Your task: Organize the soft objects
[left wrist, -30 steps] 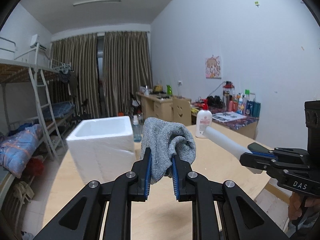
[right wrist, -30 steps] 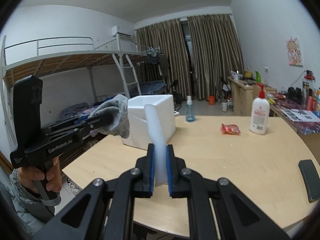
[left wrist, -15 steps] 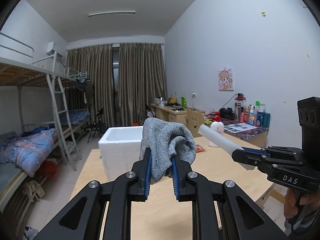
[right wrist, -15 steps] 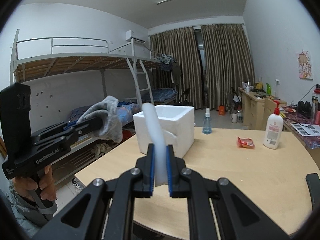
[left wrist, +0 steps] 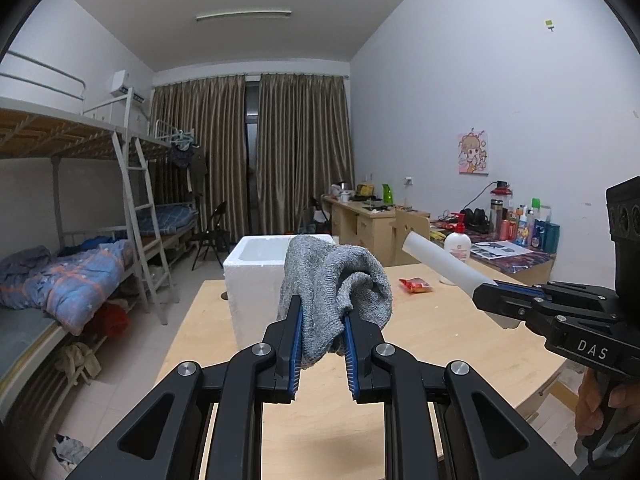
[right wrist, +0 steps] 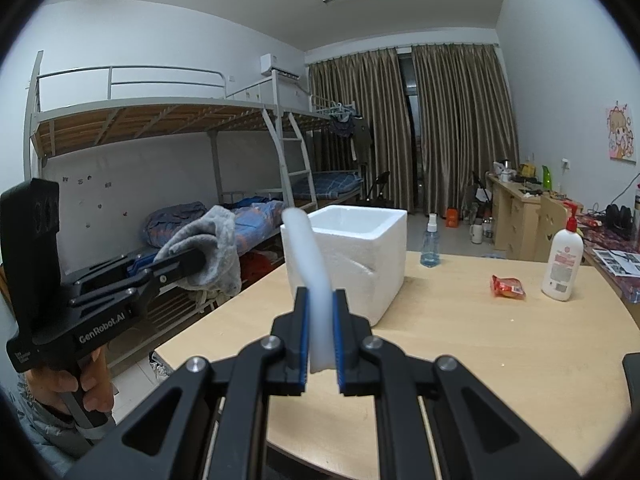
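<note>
Both grippers have been pulled back from the foam box; more table is shown now. Left gripper is clamped on a bunched grey sock, right gripper pinched shut on a white foam tube. Both items are held in the air short of the box. Nothing is seen deposited yet; both drops are judged outstanding.
</note>
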Demonstrator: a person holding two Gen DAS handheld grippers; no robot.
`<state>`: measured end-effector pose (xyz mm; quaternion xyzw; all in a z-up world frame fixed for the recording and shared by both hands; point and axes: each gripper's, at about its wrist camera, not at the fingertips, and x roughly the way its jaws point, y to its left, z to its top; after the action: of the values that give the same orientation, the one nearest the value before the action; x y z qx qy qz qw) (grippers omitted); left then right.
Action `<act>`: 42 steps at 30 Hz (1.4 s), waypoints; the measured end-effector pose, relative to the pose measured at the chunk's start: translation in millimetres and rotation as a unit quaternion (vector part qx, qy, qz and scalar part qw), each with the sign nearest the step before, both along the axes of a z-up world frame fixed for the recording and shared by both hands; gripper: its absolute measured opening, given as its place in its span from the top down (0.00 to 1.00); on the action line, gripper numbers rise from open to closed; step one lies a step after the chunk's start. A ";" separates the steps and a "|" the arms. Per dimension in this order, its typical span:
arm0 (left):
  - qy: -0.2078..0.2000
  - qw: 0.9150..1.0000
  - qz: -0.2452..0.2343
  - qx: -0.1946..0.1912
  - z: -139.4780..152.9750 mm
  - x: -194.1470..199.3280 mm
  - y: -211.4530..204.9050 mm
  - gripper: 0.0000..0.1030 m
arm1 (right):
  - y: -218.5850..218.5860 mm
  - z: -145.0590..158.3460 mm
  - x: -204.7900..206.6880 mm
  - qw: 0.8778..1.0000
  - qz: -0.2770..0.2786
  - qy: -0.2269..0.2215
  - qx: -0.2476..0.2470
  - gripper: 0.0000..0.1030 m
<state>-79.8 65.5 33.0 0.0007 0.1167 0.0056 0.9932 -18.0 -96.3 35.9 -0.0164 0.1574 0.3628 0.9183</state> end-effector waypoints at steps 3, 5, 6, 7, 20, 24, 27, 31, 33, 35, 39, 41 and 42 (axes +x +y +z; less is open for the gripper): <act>0.004 1.000 0.005 -0.001 -1.3 5.3 2.8 0.82 | 2.1 -0.9 3.1 1.000 -0.002 0.003 -0.002 0.87; 0.009 1.000 0.006 -0.003 -1.8 9.1 4.9 0.82 | 2.4 -1.6 5.4 1.000 -0.003 0.005 -0.004 0.87; 0.011 1.000 0.009 -0.002 -1.4 12.0 4.9 0.82 | 3.0 -1.2 6.0 1.000 -0.004 0.006 -0.004 0.87; 0.014 1.000 0.014 -0.001 -1.0 15.7 5.5 0.82 | 3.0 -1.0 7.1 1.000 -0.004 0.007 -0.004 0.87; 0.021 0.999 0.041 -0.005 2.3 50.5 17.1 0.82 | 17.2 6.8 34.7 1.000 0.000 0.016 -0.010 0.87; 0.024 0.999 0.043 -0.007 1.5 60.4 21.5 0.82 | 22.1 7.6 44.0 1.000 0.002 0.018 -0.013 0.87; 0.024 0.999 0.046 -0.009 2.3 67.4 24.6 0.82 | 24.0 8.3 48.9 1.000 0.003 0.021 -0.012 0.87; 0.025 0.998 0.047 -0.013 2.9 74.4 27.0 0.82 | 26.0 9.2 54.0 1.000 0.002 0.024 -0.013 0.87; 0.024 0.998 0.048 -0.015 3.9 76.6 27.9 0.82 | 26.8 10.6 54.0 1.000 0.002 0.023 -0.014 0.87; 0.021 0.998 0.048 -0.015 4.0 76.6 27.0 0.82 | 27.6 12.3 54.4 1.000 0.003 0.022 -0.015 0.87; 0.018 0.999 0.046 -0.017 5.8 77.0 27.6 0.82 | 29.9 15.8 56.3 1.000 0.003 0.022 -0.015 0.87; 0.017 0.999 0.045 -0.017 6.5 77.6 28.3 0.82 | 30.5 15.9 57.3 1.000 0.003 0.022 -0.016 0.87; 0.017 0.999 0.045 -0.017 6.9 77.5 28.2 0.82 | 31.3 16.5 57.2 1.000 0.004 0.023 -0.016 0.87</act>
<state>-2.3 93.7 39.9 -0.0210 0.1337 0.0480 0.9896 39.2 -65.1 52.4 -0.0231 0.1842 0.3644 0.9126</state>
